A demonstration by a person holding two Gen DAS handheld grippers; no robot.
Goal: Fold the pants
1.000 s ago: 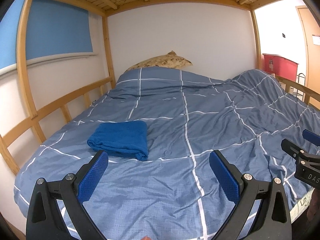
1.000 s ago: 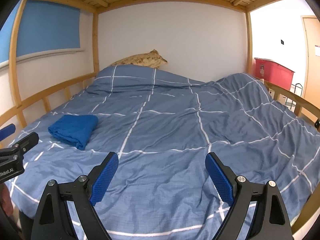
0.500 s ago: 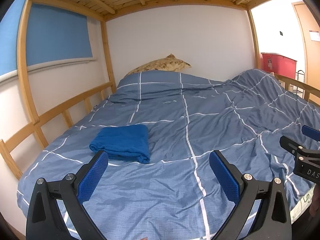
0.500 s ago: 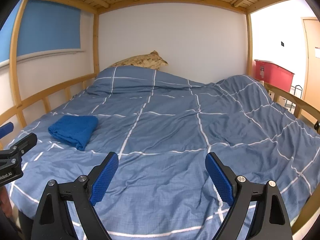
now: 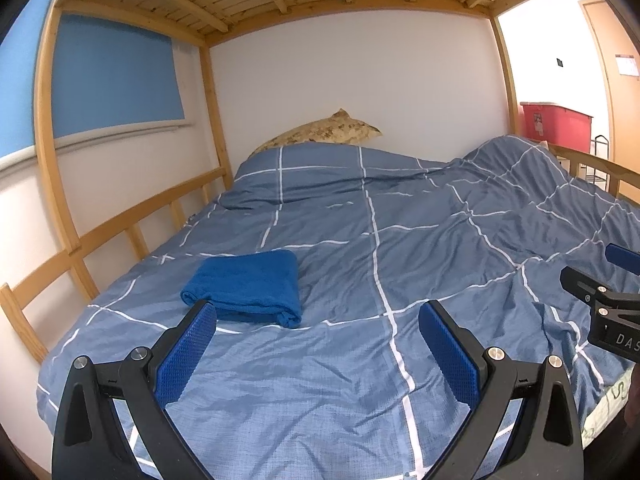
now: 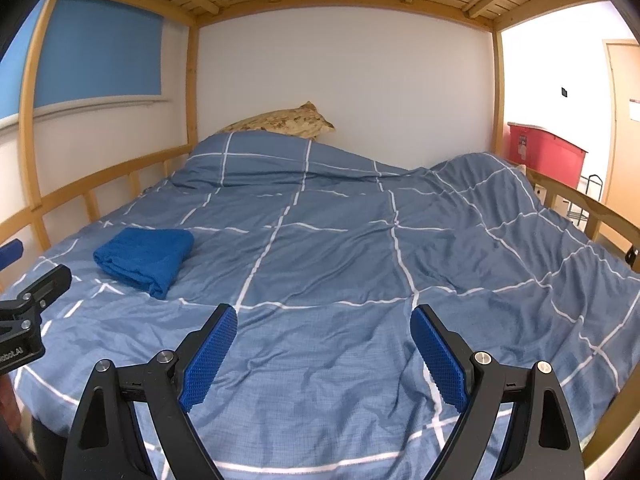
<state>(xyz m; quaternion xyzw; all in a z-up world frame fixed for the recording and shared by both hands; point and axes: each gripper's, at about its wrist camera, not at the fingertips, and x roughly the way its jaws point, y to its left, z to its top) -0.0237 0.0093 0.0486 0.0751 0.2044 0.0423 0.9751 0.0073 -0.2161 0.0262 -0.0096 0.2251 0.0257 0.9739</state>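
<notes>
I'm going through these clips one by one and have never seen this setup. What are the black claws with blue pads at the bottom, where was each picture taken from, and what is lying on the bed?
There is no robot here: a person holds a two-finger gripper in each hand, and a fisheye camera on each one looks forward along its fingers. One picture comes from the left gripper, the other from the right gripper. Each view also catches the other gripper at its edge.

Both grippers are open and hold nothing; they hover at the near end of the bed.

The bed has a blue checked duvet under a wooden upper bunk. On the duvet, toward the left side, lie the folded blue pants, a neat compact bundle, touched by neither gripper. A patterned pillow sits at the far end, and a red bin stands beyond the bed on the right.
</notes>
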